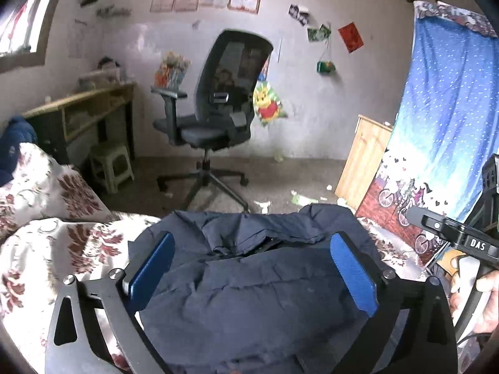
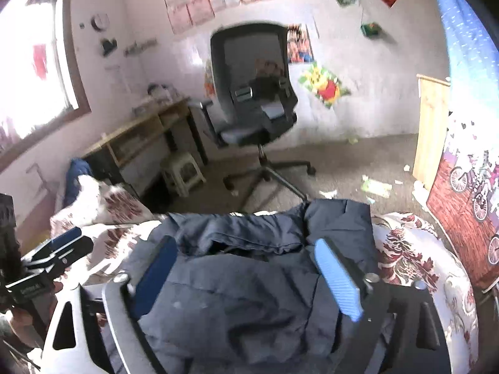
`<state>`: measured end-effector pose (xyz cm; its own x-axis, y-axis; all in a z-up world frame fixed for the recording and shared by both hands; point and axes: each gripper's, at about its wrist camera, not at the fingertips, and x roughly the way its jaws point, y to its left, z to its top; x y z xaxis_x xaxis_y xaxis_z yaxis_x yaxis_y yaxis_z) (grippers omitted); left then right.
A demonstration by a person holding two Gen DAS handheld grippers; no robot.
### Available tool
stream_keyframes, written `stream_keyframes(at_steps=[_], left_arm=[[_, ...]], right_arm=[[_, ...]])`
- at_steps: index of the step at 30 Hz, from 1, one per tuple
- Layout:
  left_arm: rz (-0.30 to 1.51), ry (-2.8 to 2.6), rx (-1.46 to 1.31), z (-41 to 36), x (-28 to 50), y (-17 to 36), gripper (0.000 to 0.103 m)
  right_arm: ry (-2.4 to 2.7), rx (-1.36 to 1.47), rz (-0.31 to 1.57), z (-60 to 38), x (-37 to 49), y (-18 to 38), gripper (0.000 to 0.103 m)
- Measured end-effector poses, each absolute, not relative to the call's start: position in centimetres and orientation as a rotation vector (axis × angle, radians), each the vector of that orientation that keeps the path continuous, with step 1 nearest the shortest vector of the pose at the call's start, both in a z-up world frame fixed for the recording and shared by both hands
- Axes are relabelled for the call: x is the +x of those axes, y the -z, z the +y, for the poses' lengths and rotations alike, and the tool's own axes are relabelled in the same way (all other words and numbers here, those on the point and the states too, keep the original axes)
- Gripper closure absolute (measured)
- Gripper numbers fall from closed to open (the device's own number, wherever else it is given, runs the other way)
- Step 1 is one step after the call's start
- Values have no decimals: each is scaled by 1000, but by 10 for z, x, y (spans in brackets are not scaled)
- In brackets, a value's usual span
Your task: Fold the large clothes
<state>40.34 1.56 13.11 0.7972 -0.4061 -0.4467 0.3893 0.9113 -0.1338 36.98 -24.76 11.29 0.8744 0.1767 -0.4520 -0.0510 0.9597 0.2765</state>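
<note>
Left wrist view: the left gripper (image 1: 252, 268) hangs over the navy jacket (image 1: 249, 283), jaws spread wide, holding nothing. The jacket lies bunched on the floral bedspread (image 1: 71, 243). Right of it, the right gripper (image 2: 249, 277) likewise gapes empty above the jacket.

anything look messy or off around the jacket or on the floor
Yes. Scraps of paper litter are strewn over the floor near the chair. The dark blue jacket lies folded on the flowered bedspread, but bunched and rumpled, its top edge uneven. Both grippers hang open above it, holding nothing.
</note>
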Motion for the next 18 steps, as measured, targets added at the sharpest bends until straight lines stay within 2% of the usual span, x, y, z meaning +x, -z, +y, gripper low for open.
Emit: stream_keyframes(at_steps=[9, 18], left_arm=[[418, 412, 18, 36, 321, -170, 3], [419, 460, 73, 39, 261, -153, 3]], right_arm=[[-88, 223, 448, -233, 265, -147, 3], [-42, 138, 508, -221, 193, -155, 1]])
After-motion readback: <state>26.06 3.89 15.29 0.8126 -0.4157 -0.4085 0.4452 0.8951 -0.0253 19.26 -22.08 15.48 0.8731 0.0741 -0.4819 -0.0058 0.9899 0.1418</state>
